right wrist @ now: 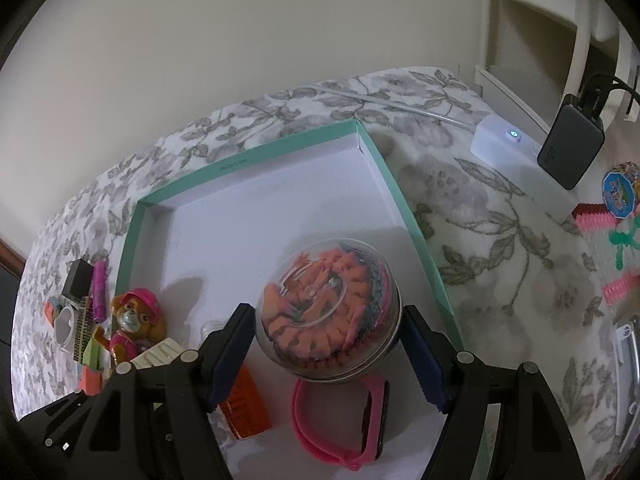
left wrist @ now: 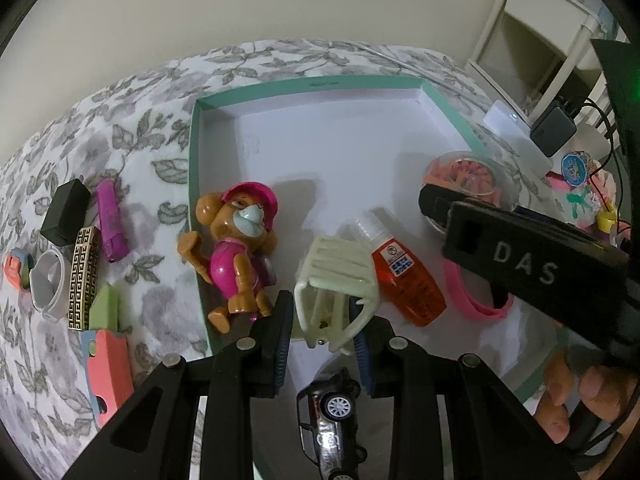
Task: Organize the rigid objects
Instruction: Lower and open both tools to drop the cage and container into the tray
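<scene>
My left hand-held gripper (left wrist: 322, 330) is clamped on a small cream toy chair (left wrist: 334, 280), blue pads pressing its legs from both sides. The chair sits low over the white floor of the teal-rimmed box lid (left wrist: 192, 168), tilted, its back touching an orange-filled bottle (left wrist: 404, 276) with a clear cap.

My right hand-held gripper (right wrist: 330, 354) has its jaws apart, one on each side of a clear round tub (right wrist: 330, 312) packed with orange pieces. The pads look just clear of the tub wall; I cannot tell for certain whether they touch. The tub rests inside the lid (right wrist: 408, 216), near its right rim, partly over a pink wristband (right wrist: 340, 432).

Also in the lid: a brown pup figure (left wrist: 236, 252) in pink cap and suit, lying on its back by the left rim, and a dark toy car (left wrist: 332, 412) below my left fingers.

Outside the lid, on the floral cloth (left wrist: 140, 136) to the left: black block (left wrist: 66, 210), purple lighter (left wrist: 112, 222), gold-patterned case (left wrist: 84, 276), white ring (left wrist: 50, 284), green and coral pieces (left wrist: 106, 344).
</scene>
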Demonstrator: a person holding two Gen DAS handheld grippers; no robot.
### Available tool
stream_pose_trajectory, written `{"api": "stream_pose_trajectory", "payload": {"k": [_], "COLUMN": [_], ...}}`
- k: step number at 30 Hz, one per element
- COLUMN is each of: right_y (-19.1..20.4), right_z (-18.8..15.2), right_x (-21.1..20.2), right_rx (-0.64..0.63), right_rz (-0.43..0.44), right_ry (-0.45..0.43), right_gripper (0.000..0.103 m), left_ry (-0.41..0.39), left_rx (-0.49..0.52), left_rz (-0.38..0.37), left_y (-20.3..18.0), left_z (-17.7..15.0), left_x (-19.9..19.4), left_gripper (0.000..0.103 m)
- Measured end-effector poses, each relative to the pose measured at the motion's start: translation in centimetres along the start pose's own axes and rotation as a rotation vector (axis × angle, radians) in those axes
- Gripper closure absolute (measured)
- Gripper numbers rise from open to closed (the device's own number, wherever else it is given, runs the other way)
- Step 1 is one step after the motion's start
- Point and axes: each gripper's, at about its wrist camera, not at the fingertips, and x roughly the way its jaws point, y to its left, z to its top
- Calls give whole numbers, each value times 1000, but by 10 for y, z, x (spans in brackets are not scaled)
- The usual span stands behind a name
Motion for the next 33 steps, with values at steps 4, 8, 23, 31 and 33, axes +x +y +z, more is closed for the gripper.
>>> {"api": "stream_pose_trajectory", "payload": {"k": [4, 8, 23, 31, 33], "right_y": [2, 1, 16, 31, 36], "right_z": [1, 3, 31, 36, 36], "right_x": [1, -2, -59, -76, -80], "right_rx": [-11, -13, -22, -53, -67], "right_rz": [-17, -36, -27, -41, -37], "right_ry": [10, 5, -68, -54, -62], "right_gripper": [26, 21, 21, 20, 15], "left_ry": [-14, -31, -129, -170, -176], "left_rx": [11, 20, -87, -186, -205], "left_rz": [-7, -15, -36, 49, 79], "left_y": [-3, -6, 24, 58, 66], "left_z": [4, 7, 26, 27, 25], "left_x": [-8, -18, -70, -91, -93], "left_gripper": [64, 59, 59, 39, 38]}}
